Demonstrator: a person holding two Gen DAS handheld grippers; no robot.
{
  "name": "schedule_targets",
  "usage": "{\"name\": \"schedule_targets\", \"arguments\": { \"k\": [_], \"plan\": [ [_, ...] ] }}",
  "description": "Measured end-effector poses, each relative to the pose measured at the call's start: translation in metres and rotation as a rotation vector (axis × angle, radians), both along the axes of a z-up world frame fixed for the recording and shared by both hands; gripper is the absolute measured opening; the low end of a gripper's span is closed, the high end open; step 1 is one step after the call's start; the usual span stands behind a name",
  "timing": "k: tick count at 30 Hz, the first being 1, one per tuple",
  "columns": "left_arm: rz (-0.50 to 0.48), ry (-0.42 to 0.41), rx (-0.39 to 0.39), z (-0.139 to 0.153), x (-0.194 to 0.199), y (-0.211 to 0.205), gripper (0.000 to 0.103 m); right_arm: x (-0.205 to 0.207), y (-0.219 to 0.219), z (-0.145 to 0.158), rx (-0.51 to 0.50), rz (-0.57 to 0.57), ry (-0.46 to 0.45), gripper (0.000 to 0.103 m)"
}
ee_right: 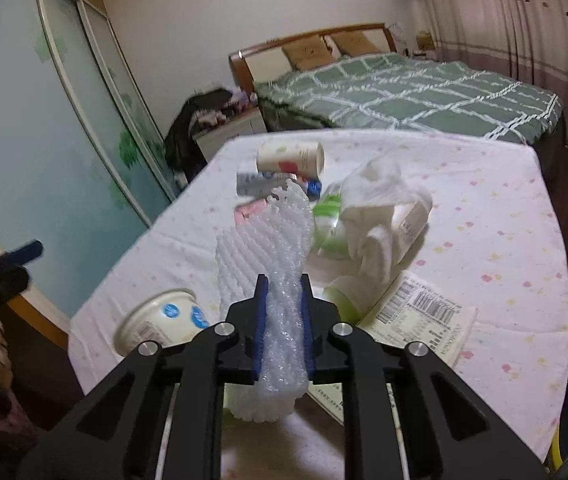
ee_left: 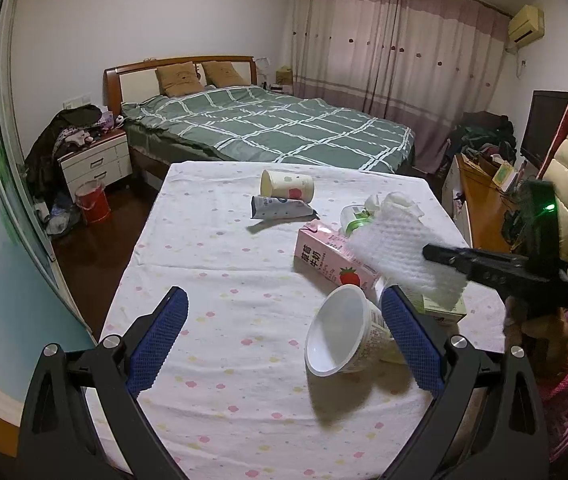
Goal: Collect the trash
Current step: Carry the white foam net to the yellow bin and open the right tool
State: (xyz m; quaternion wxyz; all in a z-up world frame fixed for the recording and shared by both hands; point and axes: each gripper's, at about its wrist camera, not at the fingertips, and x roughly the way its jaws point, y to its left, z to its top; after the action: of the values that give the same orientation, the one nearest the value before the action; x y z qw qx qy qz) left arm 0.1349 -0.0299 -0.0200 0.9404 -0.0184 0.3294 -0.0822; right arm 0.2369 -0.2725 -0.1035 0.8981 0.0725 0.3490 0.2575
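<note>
Where jaws hide it, foam sheet (ee_left: pixel 400 252) shows whole.

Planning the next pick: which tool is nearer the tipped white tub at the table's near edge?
Left. The left tool hangs open right over the white tub, its right finger beside it. The right tool, shut on the foam sheet, sits off to the tub's right.

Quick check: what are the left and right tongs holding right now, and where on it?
The right tongs are shut on the white foam net sleeve, pinching it near its lower end, most of it sticking out ahead. The left tongs hold nothing, standing open.
</note>
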Motion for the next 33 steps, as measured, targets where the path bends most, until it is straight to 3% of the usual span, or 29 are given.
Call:
{"name": "schedule_targets", "arguments": {
  "k": [7, 13, 20, 26, 29, 31, 33],
  "plan": [
    [-0.039, 0.037, -0.007, -0.013, -0.003, -0.014, 0.096, -0.031, -0.038, 0.026, 0.038, -0.091, -0.089, 0.015],
    [-0.064, 0.198, -0.142, -0.056, 0.0, -0.026, 0.096, -0.05, -0.088, 0.03, 0.034, -0.231, -0.124, 0.015],
    [-0.024, 0.26, -0.192, -0.088, 0.003, -0.044, 0.096, -0.075, -0.164, 0.022, -0.04, -0.561, -0.178, 0.016],
    [-0.052, 0.314, -0.166, -0.108, 0.01, -0.066, 0.096, -0.078, -0.23, -0.013, -0.128, -0.806, -0.115, 0.019],
    [-0.044, 0.335, -0.165, -0.115, 0.014, -0.07, 0.096, -0.069, -0.251, -0.034, -0.182, -0.866, -0.067, 0.024],
    [-0.03, 0.353, -0.177, -0.12, 0.018, -0.069, 0.096, -0.063, -0.261, -0.046, -0.218, -0.903, -0.044, 0.045],
    [-0.014, 0.369, -0.193, -0.125, 0.022, -0.065, 0.096, -0.061, -0.266, -0.054, -0.217, -0.915, -0.028, 0.051]
  ]
}}
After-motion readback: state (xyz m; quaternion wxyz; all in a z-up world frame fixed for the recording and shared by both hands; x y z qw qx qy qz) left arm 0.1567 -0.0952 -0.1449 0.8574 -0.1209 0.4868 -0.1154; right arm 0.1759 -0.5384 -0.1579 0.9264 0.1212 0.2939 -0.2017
